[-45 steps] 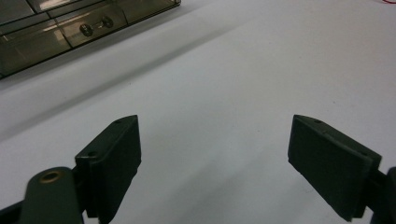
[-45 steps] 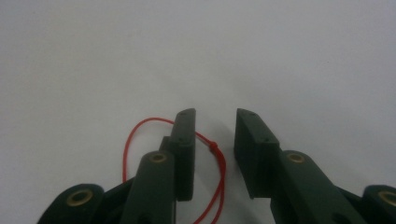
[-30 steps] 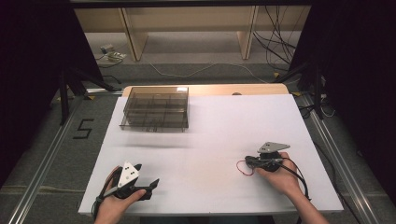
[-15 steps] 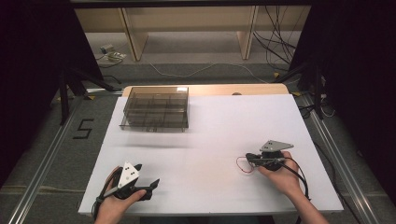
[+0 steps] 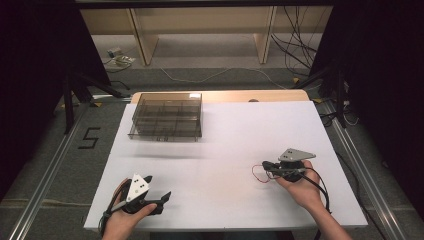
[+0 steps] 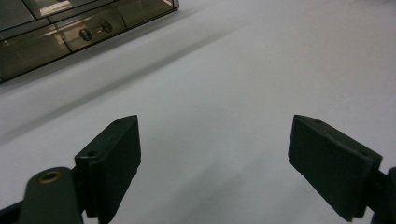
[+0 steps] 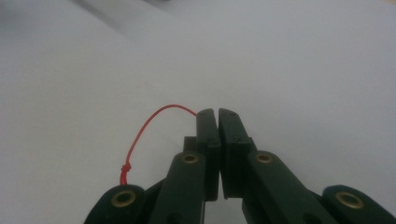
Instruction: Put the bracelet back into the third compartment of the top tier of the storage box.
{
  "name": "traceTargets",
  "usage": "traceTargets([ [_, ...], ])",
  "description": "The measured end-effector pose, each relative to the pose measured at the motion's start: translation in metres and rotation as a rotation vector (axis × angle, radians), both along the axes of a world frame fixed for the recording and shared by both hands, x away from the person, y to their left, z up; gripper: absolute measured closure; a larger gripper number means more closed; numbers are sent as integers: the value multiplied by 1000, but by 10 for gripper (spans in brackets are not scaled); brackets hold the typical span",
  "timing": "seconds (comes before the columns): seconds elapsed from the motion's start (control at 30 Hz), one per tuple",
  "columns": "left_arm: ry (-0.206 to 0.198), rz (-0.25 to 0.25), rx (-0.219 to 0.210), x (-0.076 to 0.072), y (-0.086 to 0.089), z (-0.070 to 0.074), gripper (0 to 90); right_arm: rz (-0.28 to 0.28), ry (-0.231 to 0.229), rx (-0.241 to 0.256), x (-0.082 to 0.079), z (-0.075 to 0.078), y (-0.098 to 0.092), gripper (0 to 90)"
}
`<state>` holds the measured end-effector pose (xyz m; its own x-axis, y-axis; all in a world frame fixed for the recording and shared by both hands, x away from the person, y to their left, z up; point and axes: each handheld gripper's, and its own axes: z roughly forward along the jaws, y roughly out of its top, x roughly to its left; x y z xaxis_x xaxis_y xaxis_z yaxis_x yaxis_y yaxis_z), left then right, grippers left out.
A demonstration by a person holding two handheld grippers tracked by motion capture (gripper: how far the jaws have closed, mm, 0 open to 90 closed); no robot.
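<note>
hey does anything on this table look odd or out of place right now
Only one small thing: a thin red string runs from the shut jaws of the right gripper and loops loose over the white table. The clear organizer box sits square and undamaged; nothing is spilled.

High view looks down from above, far off, at whole counter (image 5: 225,150). Both claw views sit low, close to counter. Left claw view and high view share box (image 6: 70,28).
</note>
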<state>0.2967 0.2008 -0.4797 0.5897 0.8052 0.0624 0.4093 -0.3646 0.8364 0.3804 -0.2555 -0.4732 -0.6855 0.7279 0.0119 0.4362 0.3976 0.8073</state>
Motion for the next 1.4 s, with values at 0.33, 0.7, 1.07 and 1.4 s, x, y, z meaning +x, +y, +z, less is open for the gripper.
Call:
traceTargets([
  [0.33, -9, 1, 3, 0, 0, 0, 167, -19, -36, 19, 4, 8, 2, 882],
  [0.7, -7, 3, 12, 1, 1, -1, 167, -20, -62, 22, 8, 16, 8, 883],
  [1.07, -7, 9, 10, 1, 2, -2, 168, -15, -79, 22, 12, 21, 17, 882],
  [1.4, -3, 16, 13, 1, 3, -3, 171, -12, -96, 31, 18, 29, 25, 882],
])
